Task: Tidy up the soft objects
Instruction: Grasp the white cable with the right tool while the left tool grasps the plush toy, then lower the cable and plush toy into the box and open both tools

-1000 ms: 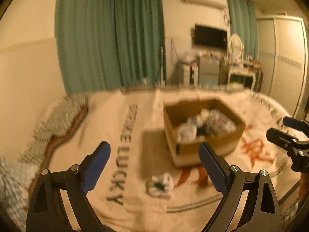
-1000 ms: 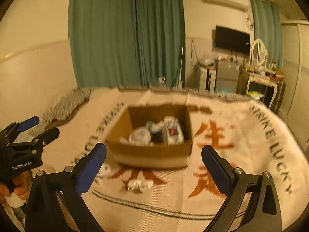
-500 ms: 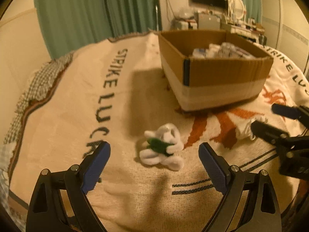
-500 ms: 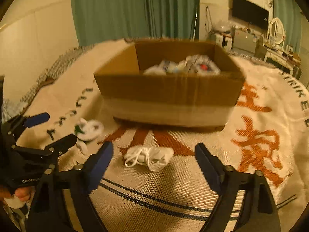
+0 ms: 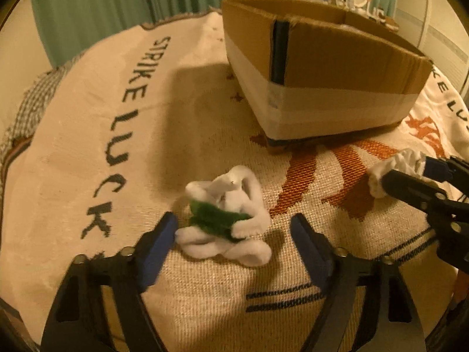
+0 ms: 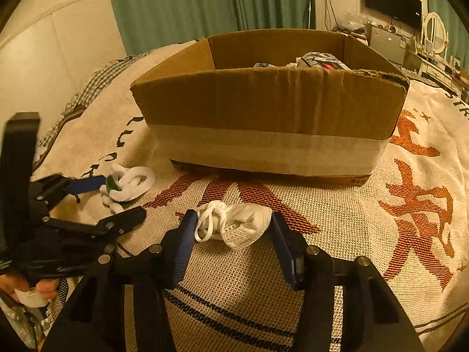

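Observation:
A white and green sock bundle (image 5: 225,217) lies on the blanket between the open pads of my left gripper (image 5: 234,228); it also shows in the right wrist view (image 6: 129,184). A white mesh sock bundle (image 6: 234,224) lies between the pads of my right gripper (image 6: 231,226), which stand close on both sides of it, open. That bundle shows in the left wrist view (image 5: 395,167) with the right gripper (image 5: 410,179) around it. A cardboard box (image 6: 263,111) with soft items inside stands just behind both bundles.
A cream blanket (image 5: 102,111) with dark lettering and orange characters covers the bed. Green curtains (image 6: 205,6) hang behind. A TV (image 6: 392,3) and dresser stand at the far right. The left gripper shows in the right wrist view (image 6: 96,199).
Both grippers have dropped low and moved forward to the blanket. Each now straddles its sock bundle, and both pairs of pads have narrowed.

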Tool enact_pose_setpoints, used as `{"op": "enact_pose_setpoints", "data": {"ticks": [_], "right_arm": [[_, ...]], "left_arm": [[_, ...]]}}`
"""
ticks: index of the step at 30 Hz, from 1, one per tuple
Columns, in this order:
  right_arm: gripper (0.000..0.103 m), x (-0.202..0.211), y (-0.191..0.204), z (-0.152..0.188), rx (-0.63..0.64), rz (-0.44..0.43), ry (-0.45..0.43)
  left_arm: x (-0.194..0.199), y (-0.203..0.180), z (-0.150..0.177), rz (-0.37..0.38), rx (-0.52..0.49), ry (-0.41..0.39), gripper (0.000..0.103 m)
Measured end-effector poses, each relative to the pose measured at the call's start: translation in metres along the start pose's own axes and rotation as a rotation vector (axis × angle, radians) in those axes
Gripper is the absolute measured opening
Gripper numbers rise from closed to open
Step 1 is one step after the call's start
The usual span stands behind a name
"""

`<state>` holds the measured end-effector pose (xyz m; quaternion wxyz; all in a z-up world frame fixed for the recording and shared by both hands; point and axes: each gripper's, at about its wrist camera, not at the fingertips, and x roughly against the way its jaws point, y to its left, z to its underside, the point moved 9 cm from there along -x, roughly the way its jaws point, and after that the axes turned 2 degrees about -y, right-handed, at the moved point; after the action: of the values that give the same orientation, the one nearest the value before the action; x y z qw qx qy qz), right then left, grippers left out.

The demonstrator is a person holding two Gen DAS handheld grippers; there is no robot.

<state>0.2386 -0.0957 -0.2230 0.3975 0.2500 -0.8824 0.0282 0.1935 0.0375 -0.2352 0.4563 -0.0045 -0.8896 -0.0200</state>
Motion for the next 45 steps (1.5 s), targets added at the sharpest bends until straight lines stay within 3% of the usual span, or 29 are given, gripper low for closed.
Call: {"op": "enact_pose_setpoints", "data": {"ticks": [2, 11, 20, 33, 37, 45], "right_arm": [[0.05, 0.0, 0.0, -0.001, -0.001, -0.002, 0.001], [0.038, 0.007, 0.005, -0.002, 0.002, -0.014, -0.002], [0.036, 0.041, 0.009, -0.003, 0.001, -0.004, -0.058], [0.036, 0.107, 0.015, -0.009, 0.013, 0.018, -0.166], [0.036, 0.128, 0.02, -0.021, 0.033, 0.016, -0.218], [0.036, 0.162, 0.021, -0.078, 0.066, 0.002, -0.345]], "left_arm": [[-0.005, -0.001, 0.003, 0.007, 0.0, 0.021, 0.06], [0.012, -0.012, 0.008, 0.066, -0.013, -0.011, 0.049], [0.053, -0.026, 0.005, 0.082, -0.036, -0.08, 0.047], [0.112, -0.032, -0.024, 0.076, -0.064, -0.211, 0.047], [0.133, -0.036, -0.036, 0.076, -0.076, -0.255, 0.047], [0.15, -0.043, -0.078, 0.086, -0.08, -0.314, 0.047]]}}
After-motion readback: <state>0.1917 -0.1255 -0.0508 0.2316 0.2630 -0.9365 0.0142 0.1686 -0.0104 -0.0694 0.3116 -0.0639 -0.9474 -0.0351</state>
